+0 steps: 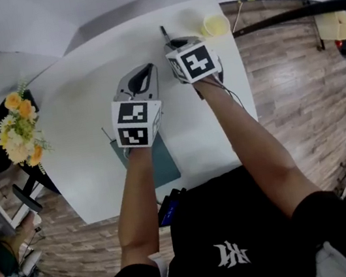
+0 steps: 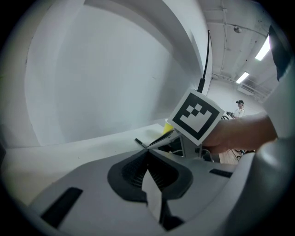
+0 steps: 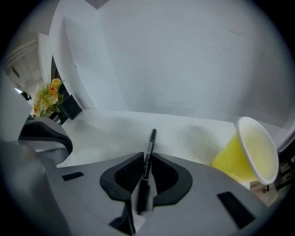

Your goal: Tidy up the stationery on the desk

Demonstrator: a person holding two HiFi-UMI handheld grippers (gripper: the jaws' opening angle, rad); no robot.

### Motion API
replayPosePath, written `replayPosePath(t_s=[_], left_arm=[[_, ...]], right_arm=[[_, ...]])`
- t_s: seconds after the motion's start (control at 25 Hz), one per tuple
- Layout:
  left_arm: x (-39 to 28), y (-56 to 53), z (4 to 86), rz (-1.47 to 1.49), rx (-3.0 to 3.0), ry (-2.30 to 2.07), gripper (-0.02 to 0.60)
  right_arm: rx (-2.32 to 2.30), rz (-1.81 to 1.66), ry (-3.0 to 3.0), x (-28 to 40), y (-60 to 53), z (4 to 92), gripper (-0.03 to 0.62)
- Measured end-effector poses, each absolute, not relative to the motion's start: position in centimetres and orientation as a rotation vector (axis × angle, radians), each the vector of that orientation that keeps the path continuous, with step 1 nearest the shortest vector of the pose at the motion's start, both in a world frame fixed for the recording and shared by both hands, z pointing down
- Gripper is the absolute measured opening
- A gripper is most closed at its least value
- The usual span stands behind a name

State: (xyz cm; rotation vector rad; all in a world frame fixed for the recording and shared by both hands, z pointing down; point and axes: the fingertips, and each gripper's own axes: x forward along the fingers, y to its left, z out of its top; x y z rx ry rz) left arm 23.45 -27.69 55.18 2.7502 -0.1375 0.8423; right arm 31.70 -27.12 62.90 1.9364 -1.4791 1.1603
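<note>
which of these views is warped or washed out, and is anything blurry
Head view: strong fisheye, the desk edges bow and its white top looks washed out. Left gripper view: dark corners, ceiling lights glare at upper right, the left gripper near the lens is soft. Right gripper view: dark corners too, the pen sharpens toward its tip, the cup rim is overbright.

Flower bouquet (image 1: 20, 128): orange and cream blooms, green leaves. Dark box (image 3: 71, 107) stands just beside the bouquet. Black stool-like stand (image 1: 25, 197) near the bouquet, lower in the head view, on the wood-plank floor (image 1: 289, 81). Black bar (image 1: 297, 14) well apart from the bouquet, at the opposite edge. Ceiling strip lights (image 2: 265, 46) overhead. A person (image 2: 238, 108) stands far off, small, details not readable.
</note>
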Motion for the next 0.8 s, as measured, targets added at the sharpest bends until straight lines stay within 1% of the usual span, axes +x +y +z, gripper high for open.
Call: replayPosePath(t_s=[0.04, 0.28, 0.44, 0.8], left_arm=[[23.4, -27.5, 55.2, 0.843, 2.75, -0.133, 0.003], [22.9, -27.6, 54.9, 0.839, 2.745, -0.152, 0.003], [22.1, -28.4, 53.9, 0.806, 2.735, -0.207, 0.003], [19.2, -30.2, 49.0, 0.719, 2.763, -0.357, 0.003]], right_arm=[[1.937, 1.153, -1.476, 31.8, -27.1, 62.9, 0.067], [1.978, 1.103, -1.497, 32.1, -27.2, 62.2, 0.066], [2.018, 1.066, -1.559, 31.9, -27.7, 60.2, 0.066], [2.092, 0.773, -1.836, 31.3, -28.8, 49.1, 0.066]])
